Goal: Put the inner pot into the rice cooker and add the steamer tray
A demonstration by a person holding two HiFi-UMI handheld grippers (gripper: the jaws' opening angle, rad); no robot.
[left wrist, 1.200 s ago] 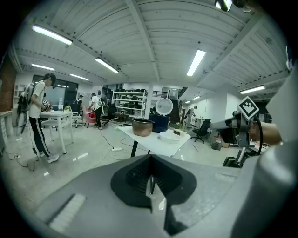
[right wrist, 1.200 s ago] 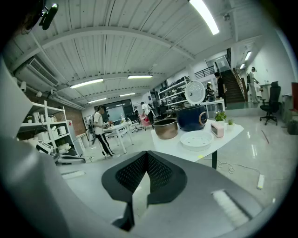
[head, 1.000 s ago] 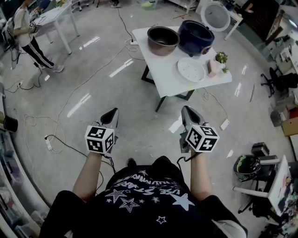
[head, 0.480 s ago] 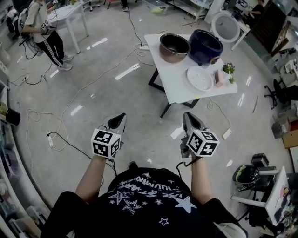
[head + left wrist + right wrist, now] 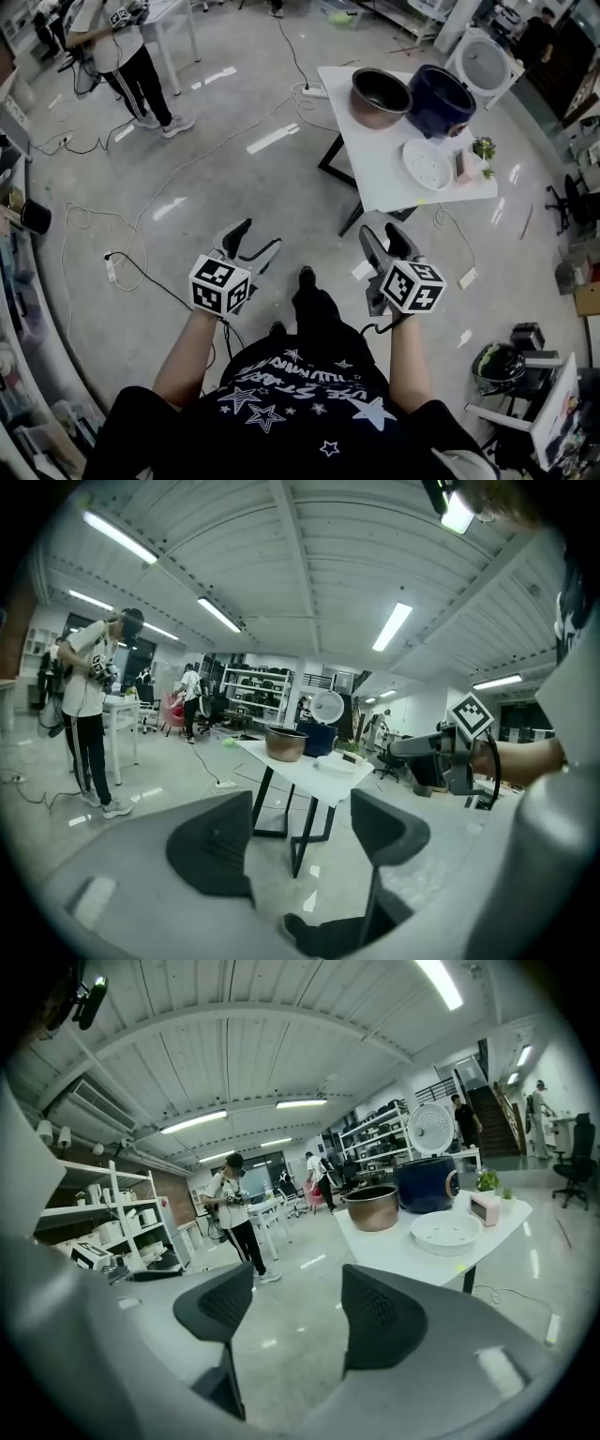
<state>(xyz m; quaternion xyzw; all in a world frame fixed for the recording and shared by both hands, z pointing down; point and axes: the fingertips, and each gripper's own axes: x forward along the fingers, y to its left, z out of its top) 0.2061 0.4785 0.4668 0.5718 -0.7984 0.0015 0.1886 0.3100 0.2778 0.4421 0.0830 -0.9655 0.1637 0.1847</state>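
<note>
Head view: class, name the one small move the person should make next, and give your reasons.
Probably step closer to the white table: both the left gripper and right gripper are open, empty and well short of it, while the copper-coloured metal inner pot sits outside the open dark blue rice cooker.

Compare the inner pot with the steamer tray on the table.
The inner pot is deep and copper-brown; the steamer tray is shallow and white. The pot stands beside the rice cooker; the tray lies in front of both. Both are round and rest on the table.
</note>
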